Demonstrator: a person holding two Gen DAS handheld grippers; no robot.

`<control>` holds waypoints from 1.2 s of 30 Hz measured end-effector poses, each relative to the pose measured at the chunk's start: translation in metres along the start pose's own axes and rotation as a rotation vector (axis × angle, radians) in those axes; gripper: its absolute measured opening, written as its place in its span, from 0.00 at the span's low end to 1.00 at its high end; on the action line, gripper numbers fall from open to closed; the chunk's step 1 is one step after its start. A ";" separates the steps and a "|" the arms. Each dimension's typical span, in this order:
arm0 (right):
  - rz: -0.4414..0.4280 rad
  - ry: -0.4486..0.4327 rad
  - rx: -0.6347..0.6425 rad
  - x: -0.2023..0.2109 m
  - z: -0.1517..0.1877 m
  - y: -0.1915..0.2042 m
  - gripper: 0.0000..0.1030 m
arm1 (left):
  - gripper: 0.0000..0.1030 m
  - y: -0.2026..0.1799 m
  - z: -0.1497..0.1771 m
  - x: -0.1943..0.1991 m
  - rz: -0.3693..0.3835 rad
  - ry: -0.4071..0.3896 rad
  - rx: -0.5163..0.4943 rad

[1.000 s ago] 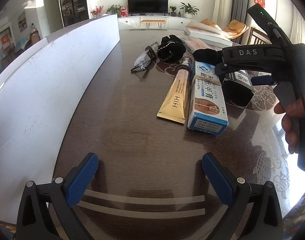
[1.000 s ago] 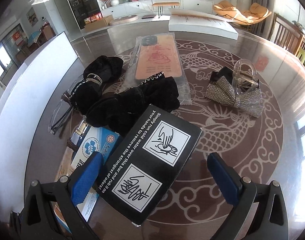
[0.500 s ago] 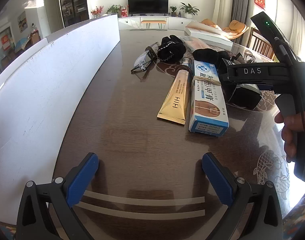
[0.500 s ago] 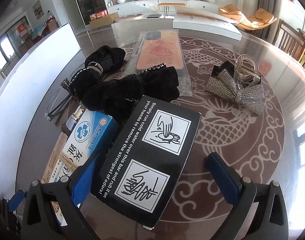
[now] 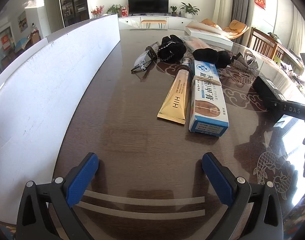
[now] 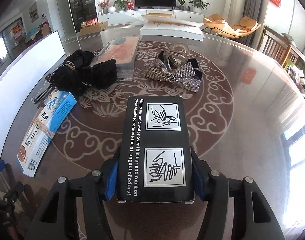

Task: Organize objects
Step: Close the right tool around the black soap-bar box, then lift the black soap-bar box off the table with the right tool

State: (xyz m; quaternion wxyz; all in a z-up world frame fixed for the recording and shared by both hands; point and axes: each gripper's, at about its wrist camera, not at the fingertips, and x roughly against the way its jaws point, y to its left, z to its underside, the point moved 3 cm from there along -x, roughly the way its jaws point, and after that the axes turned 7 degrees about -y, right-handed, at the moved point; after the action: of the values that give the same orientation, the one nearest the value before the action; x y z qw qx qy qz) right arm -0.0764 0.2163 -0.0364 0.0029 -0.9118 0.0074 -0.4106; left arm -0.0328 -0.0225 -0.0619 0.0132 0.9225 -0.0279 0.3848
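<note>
My right gripper (image 6: 154, 177) is shut on a black box (image 6: 156, 150) with white hand-washing pictures, its blue pads pressing both long sides. The box also shows at the right edge of the left wrist view (image 5: 270, 92). My left gripper (image 5: 150, 172) is open and empty above bare table. Ahead of it lie a gold tube (image 5: 177, 100) and a white-and-blue medicine box (image 5: 207, 98), side by side. The medicine box also lies left of the black box in the right wrist view (image 6: 46, 130).
A long white board (image 5: 48, 84) stands along the table's left side. Black hair scrunchies (image 6: 86, 74), glasses (image 5: 144, 62), a packaged phone case (image 6: 120, 50), a rhinestone bow with a clear clip (image 6: 175, 70) and a flat white box (image 6: 172, 30) lie farther back.
My right gripper has closed on the black box and pulled it right, away from the medicine box, turning it straight between the fingers. The left gripper has stayed still.
</note>
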 end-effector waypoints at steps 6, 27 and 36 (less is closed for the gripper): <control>0.028 -0.035 -0.021 0.012 0.018 -0.034 0.62 | 1.00 0.000 0.000 0.000 -0.001 -0.001 0.001; 0.060 -0.041 0.060 0.013 0.026 -0.024 0.98 | 1.00 0.001 0.001 0.001 -0.003 -0.004 0.002; 0.008 -0.010 0.000 0.008 0.027 -0.032 1.00 | 1.00 0.001 0.001 0.001 -0.003 -0.004 0.002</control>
State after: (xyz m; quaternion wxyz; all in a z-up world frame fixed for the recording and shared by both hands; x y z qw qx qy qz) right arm -0.0505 0.2483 -0.0484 0.0047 -0.9137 0.0109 -0.4061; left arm -0.0314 -0.0235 -0.0621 0.0127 0.9233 -0.0262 0.3829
